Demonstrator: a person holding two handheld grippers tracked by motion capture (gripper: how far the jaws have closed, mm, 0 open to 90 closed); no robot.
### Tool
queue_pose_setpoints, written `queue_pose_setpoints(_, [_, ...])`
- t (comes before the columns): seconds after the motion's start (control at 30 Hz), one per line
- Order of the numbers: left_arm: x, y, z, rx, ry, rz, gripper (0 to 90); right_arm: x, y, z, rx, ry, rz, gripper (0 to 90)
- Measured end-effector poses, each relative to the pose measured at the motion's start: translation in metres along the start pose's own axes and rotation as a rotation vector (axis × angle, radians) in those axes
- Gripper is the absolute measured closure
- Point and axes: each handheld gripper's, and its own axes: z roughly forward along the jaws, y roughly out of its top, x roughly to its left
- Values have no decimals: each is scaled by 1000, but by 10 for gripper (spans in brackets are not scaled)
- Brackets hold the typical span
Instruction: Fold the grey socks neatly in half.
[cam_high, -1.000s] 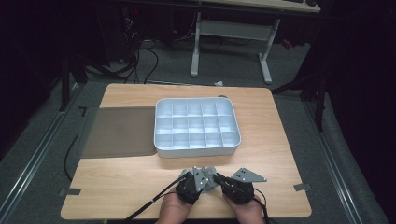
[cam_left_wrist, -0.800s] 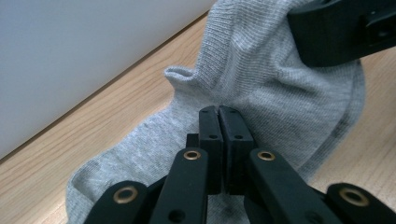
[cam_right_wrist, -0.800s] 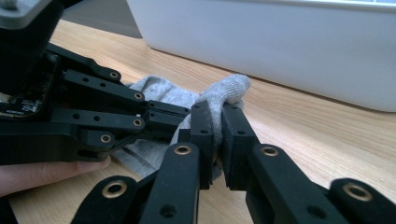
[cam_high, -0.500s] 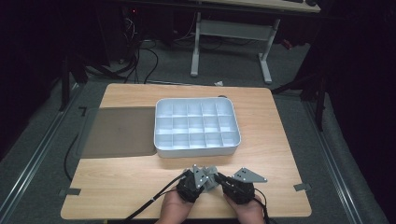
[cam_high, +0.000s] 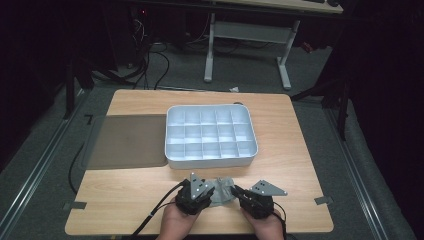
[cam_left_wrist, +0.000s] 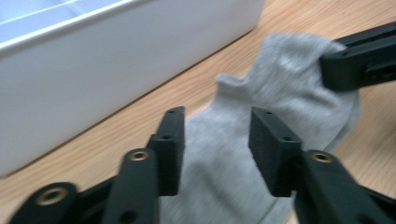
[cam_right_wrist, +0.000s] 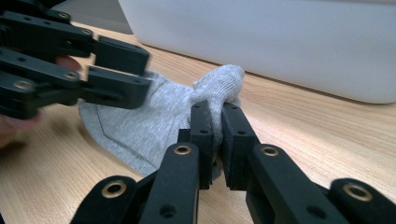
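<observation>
A grey sock (cam_high: 220, 189) lies on the wooden table near its front edge, just in front of the white tray. My right gripper (cam_right_wrist: 216, 109) is shut on a bunched fold at one end of the sock (cam_right_wrist: 154, 116). My left gripper (cam_left_wrist: 217, 123) has just been opening; its jaws stand apart over the sock (cam_left_wrist: 280, 93), and the pads do not press on it. From the right gripper view the left gripper (cam_right_wrist: 135, 72) hovers at the sock's other end. In the high view the left gripper (cam_high: 210, 192) and right gripper (cam_high: 236, 192) face each other across the sock.
A white tray (cam_high: 210, 162) of small compartments stands mid-table, its front wall (cam_left_wrist: 93, 70) close behind the sock. A dark mat (cam_high: 127, 140) lies left of the tray. Bare wood runs to the left and right of the hands.
The left hand has drawn a little to the left, away from the right gripper, and more of the grey sock shows between the two. The right hand has kept still.
</observation>
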Motion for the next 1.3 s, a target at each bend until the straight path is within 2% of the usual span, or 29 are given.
queue_pose_setpoints(0.13, [16,-13,-5,6,-43,-68,429,2,0,-2,0,-12,-2,854])
queue_pose_setpoints(0.17, [16,-13,-5,6,-43,-68,415,2,0,-2,0,-12,-2,854])
queue_pose_setpoints(0.2, [20,-16,-6,3,-56,-92,403,3,0,-3,-2,-16,-5,854])
queue_pose_setpoints(0.27, [22,-19,-5,11,-71,-113,392,2,1,-4,-2,-22,-3,854])
queue_pose_setpoints(0.3, [22,-19,-5,11,-71,-113,401,2,1,-4,-2,-22,-3,854])
queue_pose_setpoints(0.37, [26,-25,-4,21,-87,-149,429,1,1,-2,8,-27,3,853])
queue_pose_setpoints(0.43, [27,-25,-4,22,-92,-151,470,1,2,-1,15,-31,3,853])
queue_pose_setpoints(0.53, [31,-26,-4,27,-100,-185,616,1,5,-1,25,-38,0,853])
queue_pose_setpoints(0.63, [30,-26,-5,23,-99,-190,739,2,8,-2,31,-44,-17,854])
queue_pose_setpoints(0.73, [31,-27,-6,12,-100,-192,799,2,10,-3,36,-48,-16,853])
queue_pose_setpoints(1.03, [32,-28,-7,-5,-114,-212,817,5,11,-1,43,-48,-29,852])
queue_pose_setpoints(1.17, [34,-29,-8,-13,-126,-216,820,10,15,0,38,-47,-62,851])
queue_pose_setpoints(1.3, [37,-29,-9,-27,-143,-241,819,12,18,1,38,-52,-76,851])
